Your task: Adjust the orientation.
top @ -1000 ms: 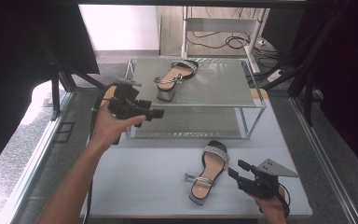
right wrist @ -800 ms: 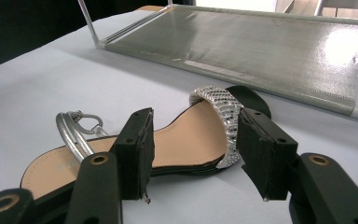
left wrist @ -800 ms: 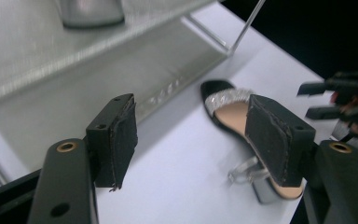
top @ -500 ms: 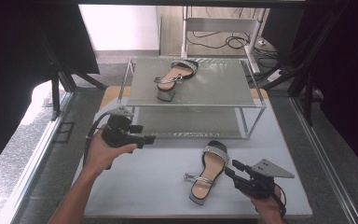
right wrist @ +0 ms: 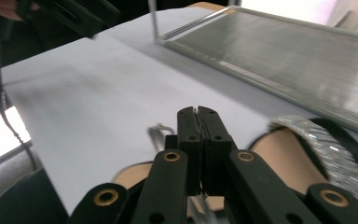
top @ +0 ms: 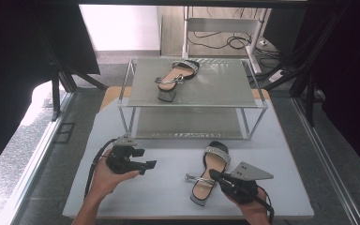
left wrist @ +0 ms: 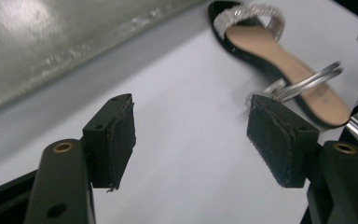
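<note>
Item: pair of black sandals with glittery toe bands, being shelved on a rack.

- Rack point(top: 192, 105): two grey shelves in a metal frame, standing at the back of the counter point(top: 168, 192).
- Top shelf: holds one sandal, the shelved sandal point(top: 176, 77), lying flat with its heel toward the front edge. This half of the job looks done.
- Lower shelf point(top: 187, 124): bare.
- Loose sandal point(top: 213, 161): flat on the counter in front of the rack, right of centre, toe band toward the rack and heel toward the person. Not yet lifted.
- Right gripper point(top: 214, 174): down at the heel end of the loose sandal. Its jaws have just been closing and now stand clenched, pad against pad, in the right gripper view point(right wrist: 198, 112). The silver ankle strap point(top: 194, 178) lies right by them, but whether it is pinched between the pads I cannot tell.
- Left gripper point(top: 151, 165): low over the bare counter, well to the left of the loose sandal and pointing toward it. Its jaws are released, wide apart, with nothing between them (the left gripper view point(left wrist: 191, 135) shows plain counter in the gap and the sandal point(left wrist: 279, 60) beyond).

Progress, as I judge it: about halfway. One sandal is shelved. The other remains to be secured, raised and set on a shelf, probably beside its mate.
</note>
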`<action>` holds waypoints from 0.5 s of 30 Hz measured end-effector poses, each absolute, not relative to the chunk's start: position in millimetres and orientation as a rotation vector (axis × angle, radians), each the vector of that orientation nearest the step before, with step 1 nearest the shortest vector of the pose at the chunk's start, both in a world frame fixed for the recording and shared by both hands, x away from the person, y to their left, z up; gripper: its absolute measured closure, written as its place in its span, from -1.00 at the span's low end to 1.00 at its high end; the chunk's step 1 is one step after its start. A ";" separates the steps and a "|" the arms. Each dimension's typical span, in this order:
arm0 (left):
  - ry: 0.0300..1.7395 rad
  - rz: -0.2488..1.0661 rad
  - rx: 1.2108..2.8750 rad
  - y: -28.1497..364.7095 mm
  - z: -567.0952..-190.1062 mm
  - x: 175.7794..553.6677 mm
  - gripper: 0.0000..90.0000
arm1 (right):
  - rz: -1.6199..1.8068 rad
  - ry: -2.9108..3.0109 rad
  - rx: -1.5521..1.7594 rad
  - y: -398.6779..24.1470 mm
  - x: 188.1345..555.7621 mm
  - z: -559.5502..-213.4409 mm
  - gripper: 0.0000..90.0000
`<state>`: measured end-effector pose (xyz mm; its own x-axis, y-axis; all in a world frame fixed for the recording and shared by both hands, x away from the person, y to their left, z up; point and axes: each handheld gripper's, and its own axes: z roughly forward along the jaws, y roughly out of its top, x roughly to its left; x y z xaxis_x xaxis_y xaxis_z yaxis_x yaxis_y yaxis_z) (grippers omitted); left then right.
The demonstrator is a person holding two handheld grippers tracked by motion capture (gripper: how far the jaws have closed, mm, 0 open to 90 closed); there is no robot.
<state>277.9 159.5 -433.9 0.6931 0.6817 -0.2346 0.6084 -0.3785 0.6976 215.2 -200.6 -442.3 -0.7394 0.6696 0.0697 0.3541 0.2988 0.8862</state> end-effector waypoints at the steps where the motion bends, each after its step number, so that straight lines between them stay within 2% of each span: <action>1: 0.991 0.108 2.100 160.0 -438.1 277.7 -0.28 | 1.414 2.269 0.912 -195.3 214.9 -443.0 0.99; 15: 1.046 0.078 2.131 162.1 -468.6 278.3 -0.27 | 1.189 2.500 0.775 -126.3 212.2 -474.1 0.98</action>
